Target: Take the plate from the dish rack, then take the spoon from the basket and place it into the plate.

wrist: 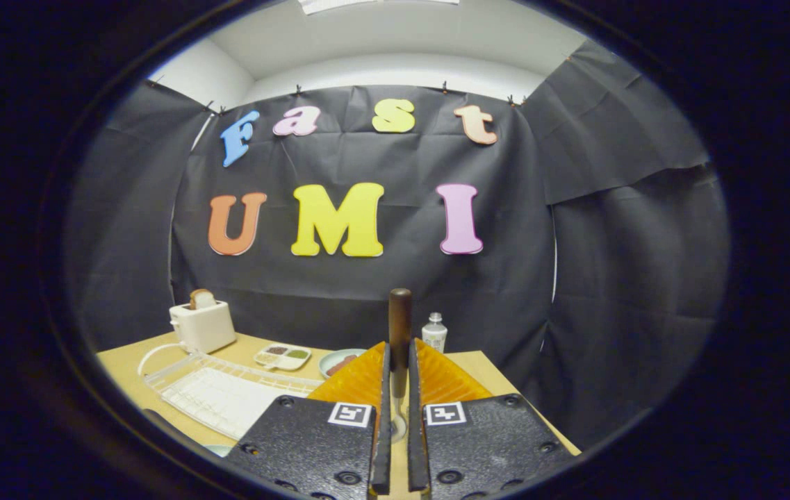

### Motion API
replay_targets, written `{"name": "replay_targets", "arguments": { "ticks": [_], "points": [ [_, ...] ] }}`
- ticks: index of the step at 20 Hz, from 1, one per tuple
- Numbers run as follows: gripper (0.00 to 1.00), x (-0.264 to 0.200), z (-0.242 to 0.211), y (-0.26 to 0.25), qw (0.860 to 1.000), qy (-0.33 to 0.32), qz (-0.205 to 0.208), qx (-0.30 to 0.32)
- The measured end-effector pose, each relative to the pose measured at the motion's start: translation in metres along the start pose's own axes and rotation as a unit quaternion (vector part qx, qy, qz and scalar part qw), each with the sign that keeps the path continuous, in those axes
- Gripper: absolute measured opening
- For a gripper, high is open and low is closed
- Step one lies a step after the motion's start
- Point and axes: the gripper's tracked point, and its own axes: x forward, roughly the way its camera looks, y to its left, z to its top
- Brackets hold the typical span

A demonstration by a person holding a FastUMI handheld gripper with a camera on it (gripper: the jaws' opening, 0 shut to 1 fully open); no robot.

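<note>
Gripper (399, 378) clamps spoon (399, 326) handle upright; bottle (434, 332) label unreadable.

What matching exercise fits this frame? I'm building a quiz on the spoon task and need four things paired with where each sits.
Things:
1. spoon
2. toaster
3. bottle
4. dish rack

Places:
A. at the table's far corner, bread in its slot
B. flat on the table, between the toaster and the fingers
C. clamped between the fingers of the gripper, dark handle pointing up
D. just beyond the fingers, by the cloth wall

Pairs: 1-C, 2-A, 3-D, 4-B
</note>
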Motion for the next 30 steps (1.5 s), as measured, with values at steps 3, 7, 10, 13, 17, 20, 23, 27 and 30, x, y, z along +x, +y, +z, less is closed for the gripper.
{"name": "replay_targets", "arguments": {
  "ticks": [3, 7, 10, 13, 17, 20, 23, 27, 30],
  "points": [
    [0.15, -0.040, 0.000, 0.038, 1.000, -0.007, 0.021, -0.001],
    [0.15, -0.081, -0.029, 0.090, 0.999, 0.021, 0.041, 0.016],
    [0.15, -0.101, -0.071, 0.130, 0.996, 0.055, 0.069, 0.025],
    [0.15, -0.111, -0.114, 0.162, 0.994, 0.075, 0.085, 0.006],
    [0.15, -0.117, -0.157, 0.182, 0.992, 0.093, 0.080, -0.003],
    [0.15, -0.119, -0.180, 0.181, 0.992, 0.105, 0.074, 0.001],
    [0.16, -0.125, -0.177, 0.173, 0.995, 0.080, 0.062, -0.009],
    [0.18, -0.131, -0.181, 0.160, 0.996, 0.072, 0.059, -0.011],
    [0.21, -0.137, -0.181, 0.148, 0.996, 0.073, 0.057, -0.005]
  ]
}}
